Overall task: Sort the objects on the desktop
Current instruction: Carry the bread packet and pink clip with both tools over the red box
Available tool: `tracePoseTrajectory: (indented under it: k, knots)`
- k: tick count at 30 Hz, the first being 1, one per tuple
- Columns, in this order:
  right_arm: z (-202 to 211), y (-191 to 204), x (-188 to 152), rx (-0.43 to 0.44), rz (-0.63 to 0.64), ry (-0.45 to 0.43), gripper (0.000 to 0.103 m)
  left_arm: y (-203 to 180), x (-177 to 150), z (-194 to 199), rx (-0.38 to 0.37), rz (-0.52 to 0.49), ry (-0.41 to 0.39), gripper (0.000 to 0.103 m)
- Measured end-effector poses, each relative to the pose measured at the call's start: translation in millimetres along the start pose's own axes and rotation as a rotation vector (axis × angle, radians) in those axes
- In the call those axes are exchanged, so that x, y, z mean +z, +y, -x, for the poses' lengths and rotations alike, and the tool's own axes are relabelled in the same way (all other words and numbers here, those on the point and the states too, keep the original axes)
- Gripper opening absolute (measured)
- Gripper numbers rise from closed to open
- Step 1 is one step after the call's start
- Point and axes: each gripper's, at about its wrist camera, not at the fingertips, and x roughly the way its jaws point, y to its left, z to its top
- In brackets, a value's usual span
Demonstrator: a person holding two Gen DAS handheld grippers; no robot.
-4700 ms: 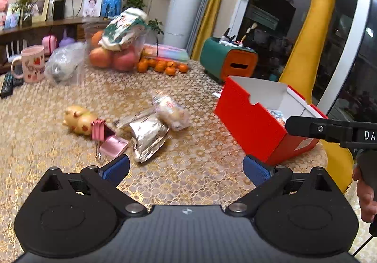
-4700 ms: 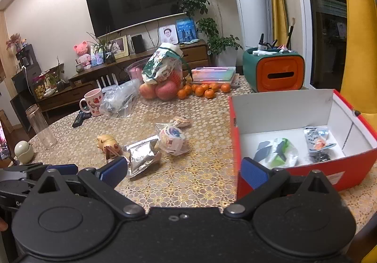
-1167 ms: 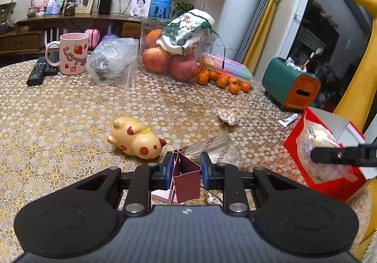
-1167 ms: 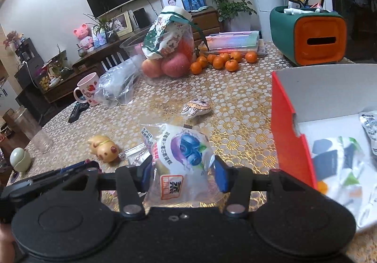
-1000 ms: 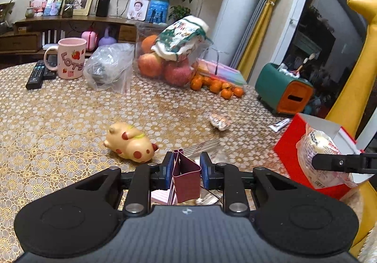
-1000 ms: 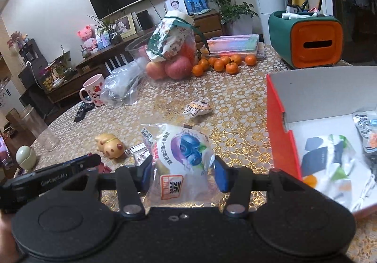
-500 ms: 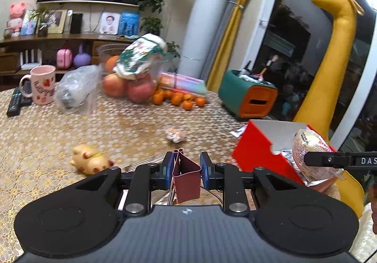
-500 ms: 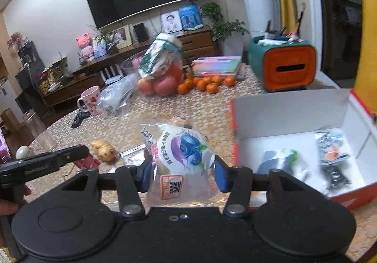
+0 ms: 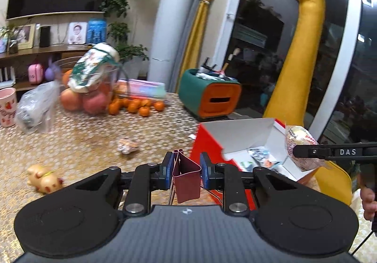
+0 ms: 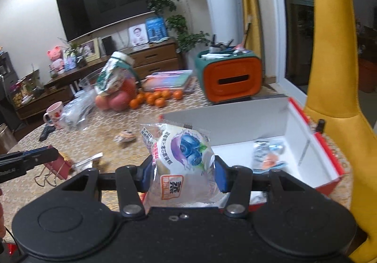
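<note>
My left gripper (image 9: 185, 167) is shut on a dark red binder clip (image 9: 186, 179), held above the table left of the red box (image 9: 206, 145). The clip and left gripper also show in the right wrist view (image 10: 57, 165). My right gripper (image 10: 181, 174) is shut on a blueberry bun packet (image 10: 181, 157), held over the near edge of the open red box (image 10: 329, 154). The packet also shows in the left wrist view (image 9: 302, 151), above the box's right side. Several wrapped items (image 10: 268, 152) lie inside the box.
On the gold-patterned table lie a yellow pig toy (image 9: 44, 179), a small wrapped snack (image 9: 127, 145), a silver wrapper (image 10: 87, 160), a fruit bowl (image 9: 92, 88), oranges (image 9: 139, 106), a plastic bag (image 9: 35, 107), a pink mug (image 9: 7, 107) and a green-orange organizer (image 9: 212, 95). A yellow giraffe (image 9: 304, 46) stands right.
Both grippers have lifted and swung right toward the red box, each still holding its item. The bun packet now hangs over the box's near edge.
</note>
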Motion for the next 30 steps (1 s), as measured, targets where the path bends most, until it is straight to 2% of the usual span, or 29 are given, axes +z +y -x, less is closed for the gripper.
tracePoseTrajectory:
  k: [17, 24, 30]
  knots:
    - [-7.5, -60.8, 3.8, -0.083, -0.042, -0.016, 0.05, -79.7, 9.4, -60.6, -0.124, -0.125, 0.067, 0.022]
    - [-31.6, -78.8, 4.8, -0.115, -0.028, 0.026, 0.05, -106.2, 13.5, -100.0, -0.151, -0.176, 0.12, 0.022]
    - [-55.1, -81.2, -0.2, -0.118, 0.011, 0.096, 0.05, -116.7, 17.6, -140.4, -0.131, -0.201, 0.177, 0.022]
